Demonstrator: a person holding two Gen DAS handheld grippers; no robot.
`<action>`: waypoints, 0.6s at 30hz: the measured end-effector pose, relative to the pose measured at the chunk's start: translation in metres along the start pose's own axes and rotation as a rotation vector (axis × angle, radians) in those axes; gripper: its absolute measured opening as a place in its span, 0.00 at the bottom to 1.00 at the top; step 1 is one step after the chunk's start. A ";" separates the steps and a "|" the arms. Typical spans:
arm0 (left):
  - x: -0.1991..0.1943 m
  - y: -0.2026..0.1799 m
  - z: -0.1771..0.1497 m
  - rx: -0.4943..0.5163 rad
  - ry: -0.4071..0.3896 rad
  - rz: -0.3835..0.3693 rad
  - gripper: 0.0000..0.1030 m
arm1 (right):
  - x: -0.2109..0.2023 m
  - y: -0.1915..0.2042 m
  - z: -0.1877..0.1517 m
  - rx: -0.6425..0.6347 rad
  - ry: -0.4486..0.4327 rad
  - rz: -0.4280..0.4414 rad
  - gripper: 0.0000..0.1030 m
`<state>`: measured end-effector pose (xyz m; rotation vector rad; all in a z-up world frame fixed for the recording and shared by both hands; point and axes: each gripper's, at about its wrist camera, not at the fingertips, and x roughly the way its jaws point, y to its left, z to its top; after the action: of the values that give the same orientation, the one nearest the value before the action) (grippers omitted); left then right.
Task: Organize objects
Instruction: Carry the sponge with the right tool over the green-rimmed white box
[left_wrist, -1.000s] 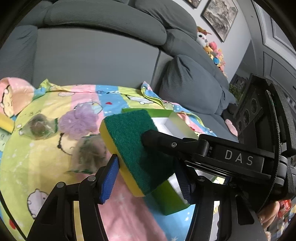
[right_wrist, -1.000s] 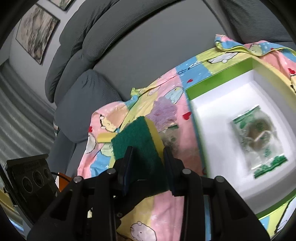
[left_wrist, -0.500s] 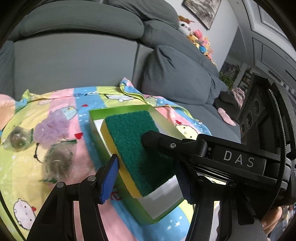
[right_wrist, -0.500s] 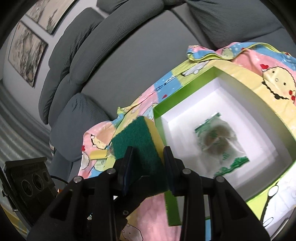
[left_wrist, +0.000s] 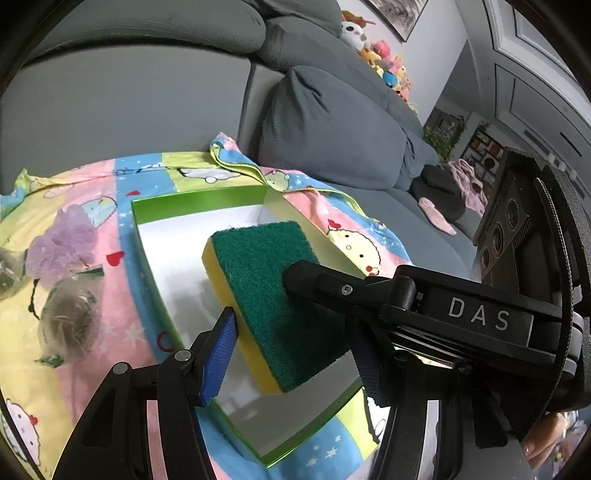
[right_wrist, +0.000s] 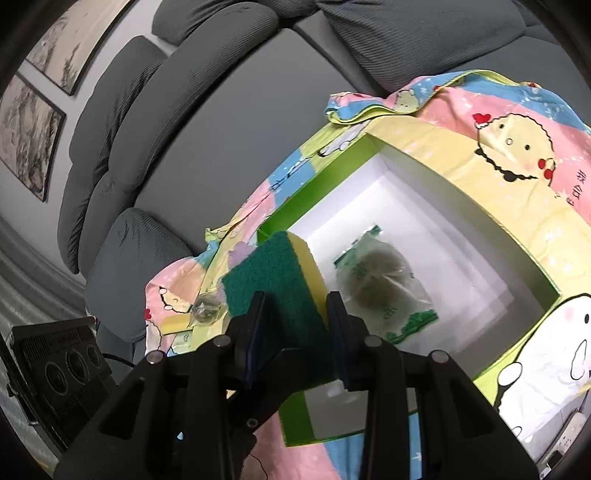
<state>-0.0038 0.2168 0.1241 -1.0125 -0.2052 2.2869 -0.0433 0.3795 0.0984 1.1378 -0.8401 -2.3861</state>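
Both tongs grip one sponge (left_wrist: 266, 291), green scourer over yellow foam. The right tongs (right_wrist: 295, 332) pinch it by its faces, jaws narrowly apart; the left tongs (left_wrist: 291, 354) clamp its edges at a wider gap. The sponge hangs above the green-rimmed white box (right_wrist: 461, 221), where a clear packet (right_wrist: 384, 288) lies beyond the right tongs.

I am working in a home living room. A big grey sofa (left_wrist: 332, 122) is filling the view, with a cartoon-print blanket (left_wrist: 110, 206) lying spread over its seat. Stuffed toys (left_wrist: 384, 62) are sitting along the backrest, and 2 framed ink paintings (right_wrist: 33, 122) are hanging on the wall behind it.
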 end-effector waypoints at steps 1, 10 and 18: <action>0.003 -0.001 -0.001 -0.006 0.005 -0.005 0.58 | 0.000 -0.002 0.001 0.005 0.002 -0.004 0.33; 0.015 -0.002 -0.004 -0.032 0.036 -0.033 0.58 | -0.001 -0.016 0.003 0.036 0.011 -0.048 0.33; 0.025 0.000 -0.009 -0.088 0.066 -0.049 0.58 | 0.001 -0.023 0.002 0.056 0.025 -0.096 0.33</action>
<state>-0.0097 0.2308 0.1026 -1.1133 -0.3027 2.2130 -0.0468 0.3965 0.0839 1.2546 -0.8679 -2.4337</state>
